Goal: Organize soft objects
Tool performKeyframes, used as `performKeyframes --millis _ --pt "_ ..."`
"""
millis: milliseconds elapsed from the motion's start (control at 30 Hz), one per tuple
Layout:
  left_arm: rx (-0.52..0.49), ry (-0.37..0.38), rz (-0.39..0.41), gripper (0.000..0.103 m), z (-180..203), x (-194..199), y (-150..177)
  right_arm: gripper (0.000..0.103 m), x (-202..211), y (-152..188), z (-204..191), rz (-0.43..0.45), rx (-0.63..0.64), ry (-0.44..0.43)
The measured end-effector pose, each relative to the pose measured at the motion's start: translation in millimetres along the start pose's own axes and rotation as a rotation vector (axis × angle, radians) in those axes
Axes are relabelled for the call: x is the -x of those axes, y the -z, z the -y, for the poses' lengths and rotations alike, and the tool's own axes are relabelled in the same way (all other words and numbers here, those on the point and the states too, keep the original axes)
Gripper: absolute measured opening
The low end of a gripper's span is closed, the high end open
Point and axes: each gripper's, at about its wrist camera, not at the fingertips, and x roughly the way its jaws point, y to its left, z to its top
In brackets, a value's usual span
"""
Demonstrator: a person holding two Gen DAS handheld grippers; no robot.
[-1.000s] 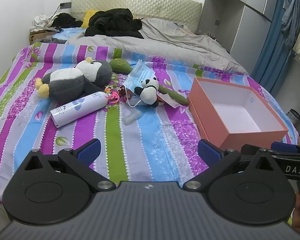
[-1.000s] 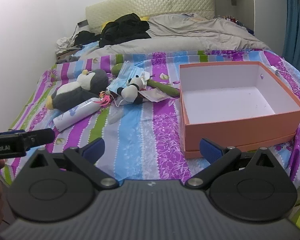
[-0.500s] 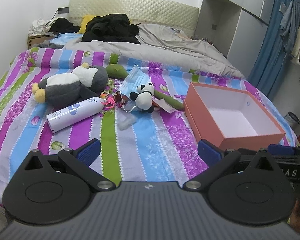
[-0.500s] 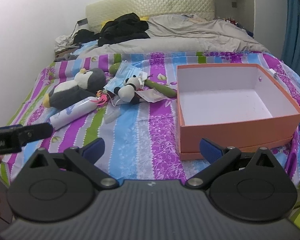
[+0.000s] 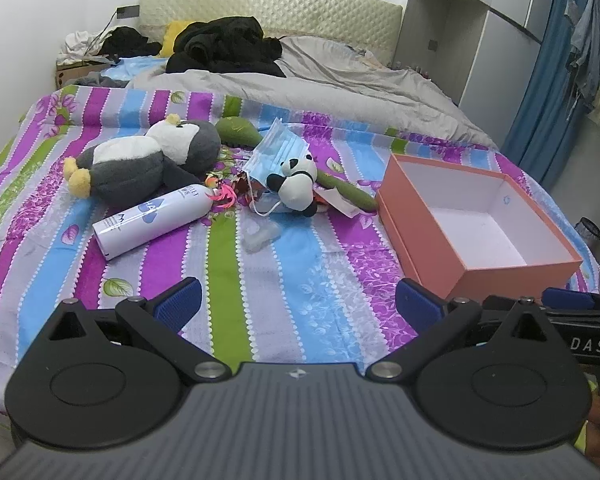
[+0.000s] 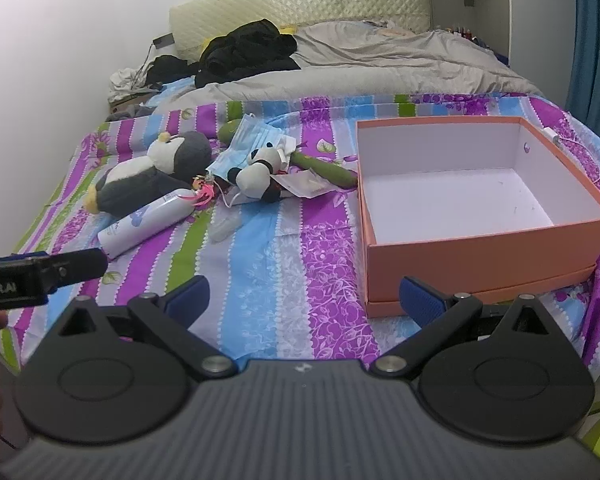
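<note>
Both jaws were spread wide, nothing in them. Left gripper (image 5: 296, 302) and right gripper (image 6: 303, 294) hung over the near edge of the bed (image 5: 260, 280), clear of everything. Penguin plush (image 5: 140, 164) lay on its side at left, a white spray bottle (image 5: 152, 222) just in front of it. Panda plush (image 5: 296, 188) sat mid-bed, touching a blue face mask (image 5: 274, 156), with a green plush (image 5: 236, 130) behind the mask. Orange box (image 6: 484, 248) stood open and empty at right, well apart from the penguin.
</note>
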Motion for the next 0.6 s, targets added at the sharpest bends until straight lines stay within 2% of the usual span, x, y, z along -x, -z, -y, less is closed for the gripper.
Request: performKeyframes --millis 600 --pt "0.017 -0.007 -0.027 0.103 -13.2 -27.9 -9.2 0.103 -14.3 -1.3 1.9 0.016 -0.010 -0.027"
